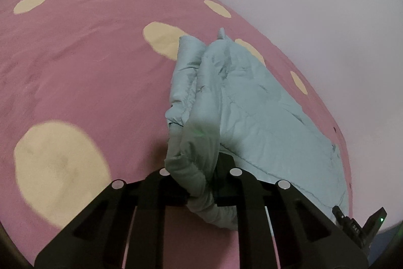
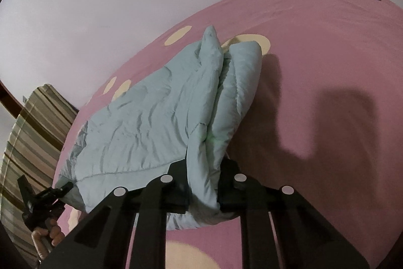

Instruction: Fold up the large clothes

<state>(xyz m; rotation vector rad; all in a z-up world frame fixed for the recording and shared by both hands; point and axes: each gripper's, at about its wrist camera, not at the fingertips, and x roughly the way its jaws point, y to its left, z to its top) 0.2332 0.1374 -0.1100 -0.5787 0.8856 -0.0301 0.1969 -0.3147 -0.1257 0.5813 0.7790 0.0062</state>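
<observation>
Padded pale-blue garment (image 1: pixel 252 105), on pink bed (image 1: pixel 88 67): both grippers' fingers (image 1: pixel 199 183) (image 2: pixel 202 183) pinch its near edge, apparently for folding.

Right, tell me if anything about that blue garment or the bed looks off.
Nothing is damaged or spilled. The pale blue padded garment lies folded on the pink spotted bedcover, each set of tongs, left and right, shut on a bunched corner. The fold is uneven: layers gape and one point sticks up at the far end.

Pale blue garment (image 1: pixel 252 97) on pink bedsheet (image 1: pixel 88 72) with cream spots.
</observation>
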